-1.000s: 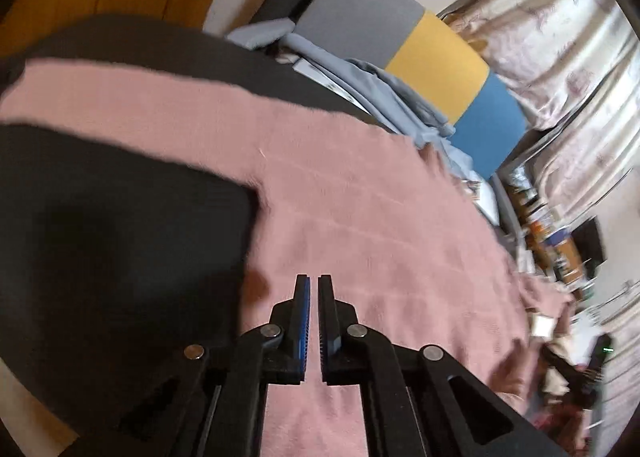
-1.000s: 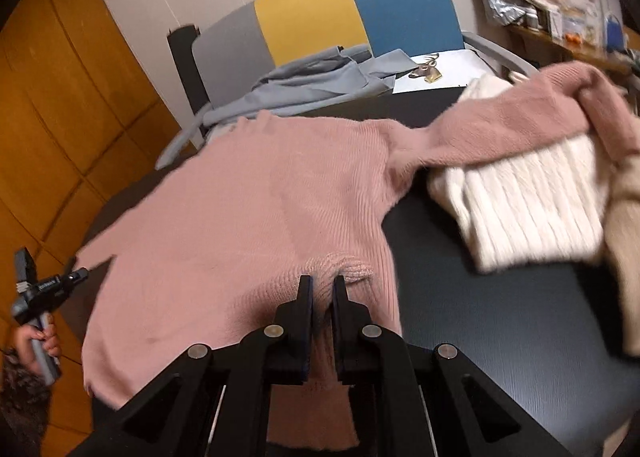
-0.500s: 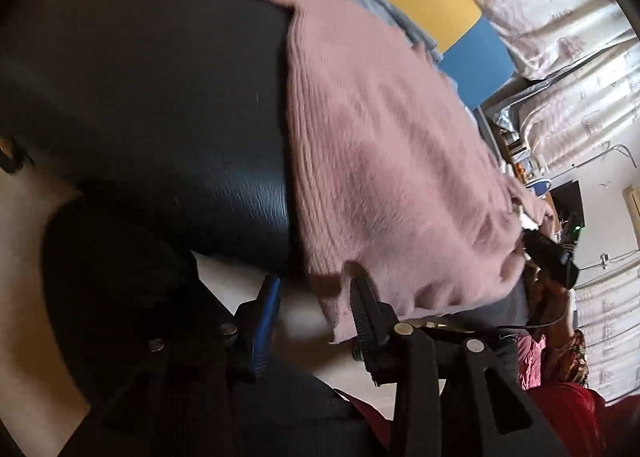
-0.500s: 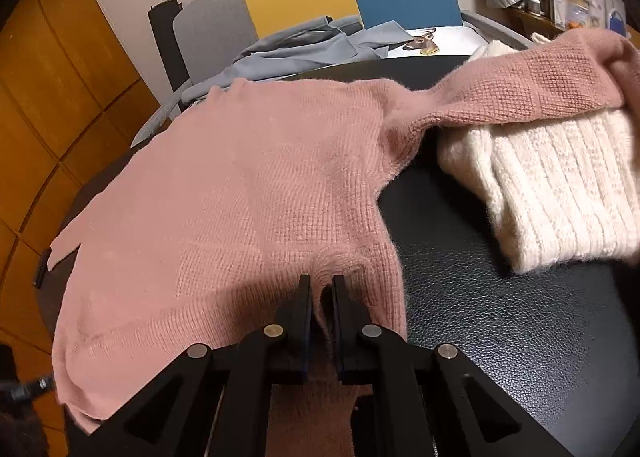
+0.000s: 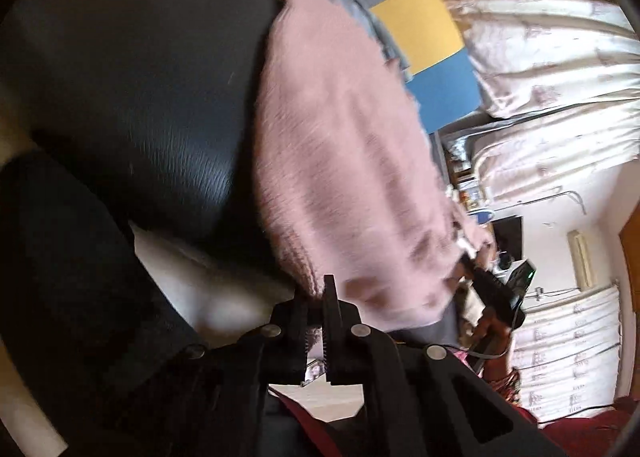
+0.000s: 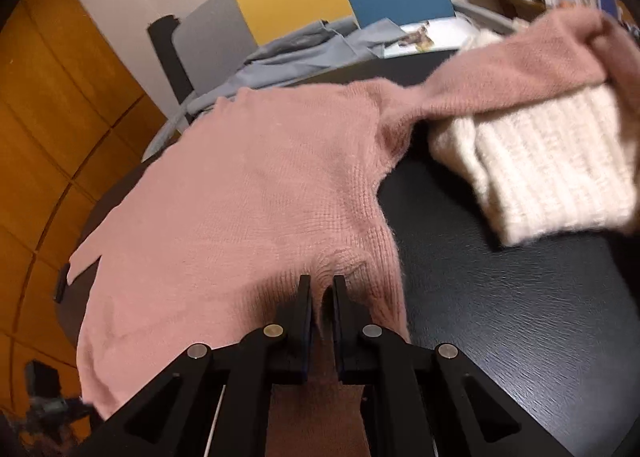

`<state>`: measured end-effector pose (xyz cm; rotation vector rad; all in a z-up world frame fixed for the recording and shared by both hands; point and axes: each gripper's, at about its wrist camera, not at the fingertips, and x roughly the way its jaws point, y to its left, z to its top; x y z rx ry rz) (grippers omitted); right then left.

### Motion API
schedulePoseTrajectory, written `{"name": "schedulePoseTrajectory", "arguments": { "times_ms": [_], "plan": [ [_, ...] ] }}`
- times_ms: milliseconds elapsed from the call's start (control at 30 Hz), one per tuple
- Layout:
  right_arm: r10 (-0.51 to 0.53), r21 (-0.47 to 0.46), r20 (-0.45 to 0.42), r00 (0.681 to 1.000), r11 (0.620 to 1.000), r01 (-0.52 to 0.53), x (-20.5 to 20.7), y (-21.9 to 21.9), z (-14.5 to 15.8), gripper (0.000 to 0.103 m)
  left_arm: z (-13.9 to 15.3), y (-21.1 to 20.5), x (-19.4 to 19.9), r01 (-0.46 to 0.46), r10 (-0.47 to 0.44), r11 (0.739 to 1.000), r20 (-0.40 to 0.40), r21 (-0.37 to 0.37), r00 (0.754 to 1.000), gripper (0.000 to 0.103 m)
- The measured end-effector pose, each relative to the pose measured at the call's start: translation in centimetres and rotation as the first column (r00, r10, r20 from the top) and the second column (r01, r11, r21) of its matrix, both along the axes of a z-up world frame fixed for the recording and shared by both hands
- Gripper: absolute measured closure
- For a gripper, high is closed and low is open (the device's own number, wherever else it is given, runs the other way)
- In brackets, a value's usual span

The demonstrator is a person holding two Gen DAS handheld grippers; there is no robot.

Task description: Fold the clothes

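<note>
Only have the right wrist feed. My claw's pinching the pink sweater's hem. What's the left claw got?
Observer: The left claw is shut on the pink sweater, at its hem corner.
Operator: Where's that corner relative to the table?
Observer: Right at the table edge, with pale floor showing beside it.
Operator: Is the right claw visible from there?
Observer: Yes, blurred, at the far end of the same hem, with a hand around its handle.
</note>
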<state>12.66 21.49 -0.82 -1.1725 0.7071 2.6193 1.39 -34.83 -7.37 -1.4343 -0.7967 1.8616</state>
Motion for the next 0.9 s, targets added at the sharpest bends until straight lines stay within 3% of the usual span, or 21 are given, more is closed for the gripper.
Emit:
{"name": "schedulePoseTrajectory", "arguments": {
  "times_ms": [167,267,333,400,467,533,567,600,633,733,800,900],
  "plan": [
    [0.051,-0.004,-0.016,0.999,0.999,-0.051,3.9,-1.6,3.2,0.094,4.2,-1.5,-1.1,0.013,-0.011,0.999,-0.064,0.04,0.998,0.099],
    [0.067,-0.006,-0.01,0.998,0.998,-0.067,6.4,-2.7,4.1,0.094,4.2,-2.0,-2.1,-0.002,-0.002,0.999,-0.074,-0.054,0.997,0.099],
    [0.061,-0.008,0.018,0.998,0.998,-0.061,7.5,-2.8,3.4,0.094,2.6,-1.0,-2.5,0.01,-0.018,0.988,-0.052,-0.151,0.999,0.099],
    [0.053,-0.024,0.08,0.995,0.998,-0.051,8.0,-2.5,1.3,0.094,0.8,0.7,-2.6,0.049,-0.056,0.954,-0.017,-0.296,0.998,0.099],
    [0.057,-0.054,0.16,0.986,0.997,-0.049,8.3,-2.3,-1.3,0.094,-0.8,2.5,-2.2,0.115,-0.126,0.881,0.008,-0.458,0.992,0.099],
    [0.066,-0.055,0.178,0.982,0.997,-0.057,8.8,-2.6,-2.7,0.092,-1.4,3.3,-1.7,0.166,-0.186,0.807,0.023,-0.566,0.982,0.095],
    [0.077,-0.056,0.17,0.982,0.996,-0.068,9.2,-2.7,-2.5,0.088,-0.8,3.0,-1.7,0.153,-0.179,0.798,0.013,-0.583,0.984,0.095],
    [0.094,-0.061,0.174,0.98,0.994,-0.085,9.5,-2.8,-2.3,0.076,-0.3,2.7,-1.7,0.14,-0.173,0.789,0.002,-0.599,0.985,0.095],
    [0.103,-0.041,0.18,0.978,0.994,-0.097,9.8,-2.8,-2.0,0.066,0.5,2.2,-1.9,0.109,-0.155,0.78,-0.021,-0.616,0.988,0.095],
    [0.066,0.096,0.174,0.983,0.992,-0.083,11.0,-2.4,-0.1,0.065,4.6,0.9,-3.1,-0.055,-0.062,0.8,-0.174,-0.597,0.983,0.095],
    [0.043,0.126,0.102,0.994,0.99,-0.056,11.3,-1.9,1.7,0.065,7.0,1.9,-4.1,-0.119,-0.046,0.823,-0.274,-0.556,0.961,0.093],
    [0.116,0.129,0.02,0.993,0.985,-0.117,8.5,-2.7,3.2,0.065,8.2,5.9,-5.9,-0.137,-0.114,0.803,-0.376,-0.579,0.92,0.088]
  ]
}}
